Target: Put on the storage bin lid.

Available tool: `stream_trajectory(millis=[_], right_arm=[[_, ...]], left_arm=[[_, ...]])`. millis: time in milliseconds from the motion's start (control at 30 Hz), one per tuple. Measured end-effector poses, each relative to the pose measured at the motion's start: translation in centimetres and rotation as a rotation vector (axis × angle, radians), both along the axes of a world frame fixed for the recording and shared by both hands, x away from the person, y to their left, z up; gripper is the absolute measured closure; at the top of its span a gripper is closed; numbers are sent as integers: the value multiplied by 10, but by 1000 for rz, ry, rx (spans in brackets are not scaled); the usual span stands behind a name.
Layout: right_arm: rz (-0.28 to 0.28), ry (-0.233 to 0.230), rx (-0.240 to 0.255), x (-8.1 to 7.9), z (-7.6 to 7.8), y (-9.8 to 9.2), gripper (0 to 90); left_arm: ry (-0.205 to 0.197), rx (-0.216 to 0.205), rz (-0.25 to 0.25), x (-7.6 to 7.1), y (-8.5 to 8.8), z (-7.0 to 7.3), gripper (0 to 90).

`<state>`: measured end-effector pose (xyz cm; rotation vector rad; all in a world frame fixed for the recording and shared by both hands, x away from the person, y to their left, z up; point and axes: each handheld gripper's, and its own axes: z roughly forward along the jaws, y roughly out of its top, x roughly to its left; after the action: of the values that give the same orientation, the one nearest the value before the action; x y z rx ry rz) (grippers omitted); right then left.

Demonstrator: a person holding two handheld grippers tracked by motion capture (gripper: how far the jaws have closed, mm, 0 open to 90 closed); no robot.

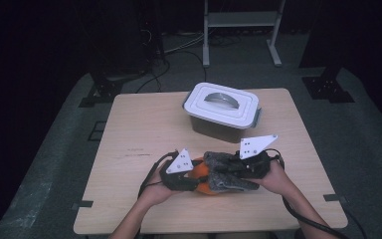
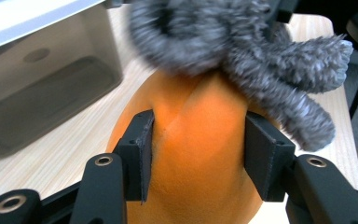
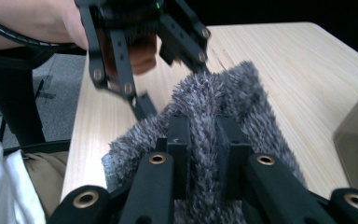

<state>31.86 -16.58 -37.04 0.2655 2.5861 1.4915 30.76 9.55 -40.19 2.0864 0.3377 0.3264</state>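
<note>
An orange object (image 1: 204, 172) and a grey fuzzy cloth (image 1: 226, 172) are seen at the lower centre of the high view, on the near part of the tabletop (image 1: 144, 134). The orange object (image 2: 196, 154) is clamped between the pads of the left hand-held gripper (image 2: 198, 154). The cloth (image 2: 242, 51) lies against its far end in the left gripper view. A fold of the cloth (image 3: 205, 135) is pinched by the right hand-held gripper (image 3: 203, 144), whose jaws are nearly together. The left hand-held gripper (image 3: 140, 70) appears in the upper left of the right gripper view, close behind the cloth.

A lidded white box (image 1: 223, 112) stands in the upper centre of the high view, just beyond the cloth, and nothing lies between them. Its translucent wall (image 2: 42, 79) is seen at the upper left of the left gripper view. A white frame (image 1: 241, 30) stands on the floor beyond the tabletop.
</note>
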Motion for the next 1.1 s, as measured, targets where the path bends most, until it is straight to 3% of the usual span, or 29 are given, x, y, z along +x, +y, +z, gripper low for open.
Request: stream_trajectory(millis=[133, 200, 433, 667, 933, 1100], right_arm=[[-47, 35, 1, 4, -12, -12, 773], [-60, 54, 1, 6, -19, -17, 773], [-98, 107, 48, 21, -29, -28, 774], [-139, 155, 54, 28, -41, -36, 774], [-95, 128, 32, 31, -19, -21, 775], [-38, 89, 35, 23, -4, -3, 775]], left_arm=[[68, -76, 63, 12, 16, -5, 475], [89, -93, 73, 14, 20, -6, 475], [80, -74, 24, 12, 19, -8, 476], [78, -62, 11, 9, 18, -9, 466], [25, 11, -66, -1, 4, -7, 454], [11, 11, -22, -2, -1, -7, 457]])
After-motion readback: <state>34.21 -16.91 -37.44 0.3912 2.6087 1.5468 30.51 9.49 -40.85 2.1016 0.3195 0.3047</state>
